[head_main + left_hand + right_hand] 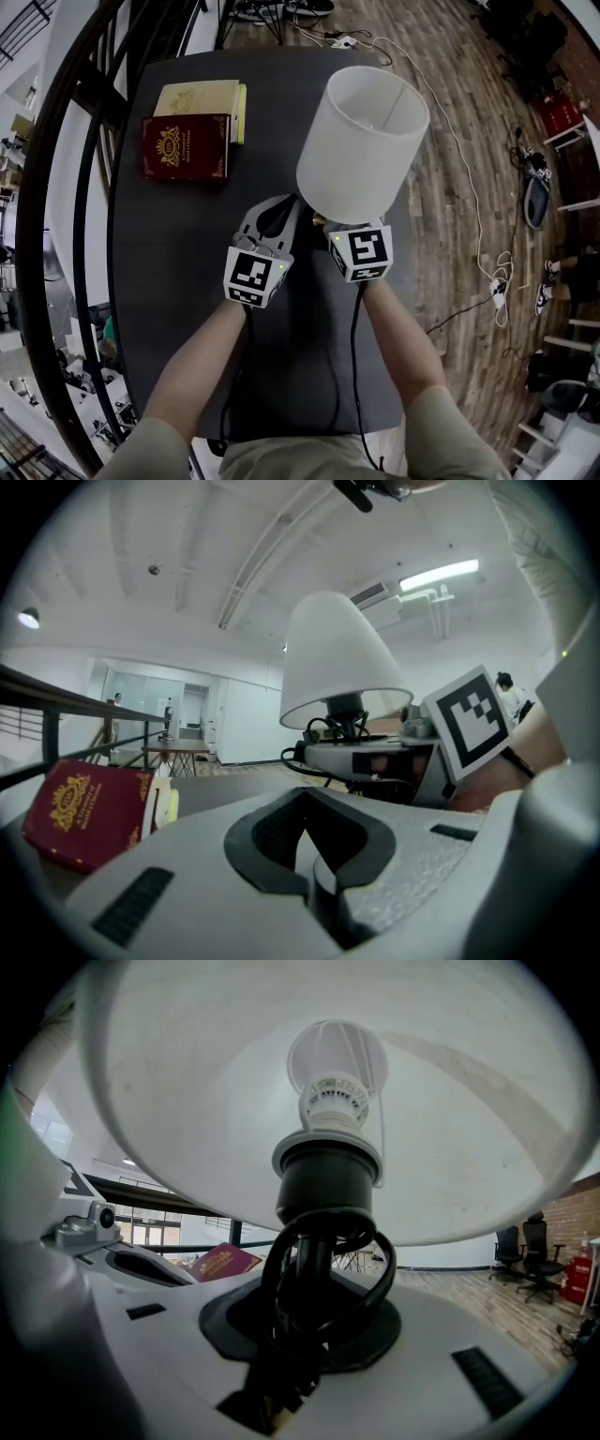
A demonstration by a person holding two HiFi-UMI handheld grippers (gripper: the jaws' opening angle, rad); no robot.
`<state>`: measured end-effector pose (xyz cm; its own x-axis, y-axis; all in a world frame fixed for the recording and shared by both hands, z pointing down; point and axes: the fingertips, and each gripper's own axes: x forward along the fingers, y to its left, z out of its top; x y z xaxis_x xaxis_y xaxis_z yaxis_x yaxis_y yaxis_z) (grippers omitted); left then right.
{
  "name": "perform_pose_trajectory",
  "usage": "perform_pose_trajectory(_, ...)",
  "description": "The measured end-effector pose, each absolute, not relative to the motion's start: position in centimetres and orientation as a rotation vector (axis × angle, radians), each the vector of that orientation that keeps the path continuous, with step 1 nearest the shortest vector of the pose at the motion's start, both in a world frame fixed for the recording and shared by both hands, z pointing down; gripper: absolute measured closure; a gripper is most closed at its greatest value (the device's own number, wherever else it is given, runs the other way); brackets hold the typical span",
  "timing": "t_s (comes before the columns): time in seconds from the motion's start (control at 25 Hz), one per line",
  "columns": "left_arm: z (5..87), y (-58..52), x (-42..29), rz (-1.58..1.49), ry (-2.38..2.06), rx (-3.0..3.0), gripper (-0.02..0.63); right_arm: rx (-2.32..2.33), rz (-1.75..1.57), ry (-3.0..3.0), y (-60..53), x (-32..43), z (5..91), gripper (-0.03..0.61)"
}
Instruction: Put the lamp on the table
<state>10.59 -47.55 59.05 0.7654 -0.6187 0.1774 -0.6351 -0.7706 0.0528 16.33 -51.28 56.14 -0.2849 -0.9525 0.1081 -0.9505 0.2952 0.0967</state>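
Overhead we lose the lamp (361,141) stem and right gripper (314,1335) fingers (469,1354) under the shade (375,103), coiled cord (323,1269) between those fingers masks their contact for us, cream book (202,97) beyond the left gripper (305,834) fingers (403,864) partly under the red book (186,147)

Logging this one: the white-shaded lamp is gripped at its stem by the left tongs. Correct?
Not quite: the right tongs grip the lamp at its stem, as the right gripper view shows. The left tongs are shut on nothing.

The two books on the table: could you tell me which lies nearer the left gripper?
The dark red book with gold ornament; the cream book lies beyond it, farther away.
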Motion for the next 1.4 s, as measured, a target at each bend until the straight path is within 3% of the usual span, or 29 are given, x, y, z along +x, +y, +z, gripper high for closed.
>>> perform_pose_trajectory(0.92,59.0,-45.9,10.3,0.201,-0.954,2.875,0.609,1.896,0.083,-2.384,-47.6,16.0,59.2,0.456)
perform_pose_trajectory(1.16,58.8,-44.1,10.5,0.233,-0.933,2.877,0.609,1.963,0.173,-2.336,-46.5,16.8,59.5,0.399)
perform_pose_trajectory(1.4,57.5,-42.0,10.2,0.243,-0.931,2.884,0.609,1.998,0.288,-2.251,-43.4,17.2,59.7,0.391)
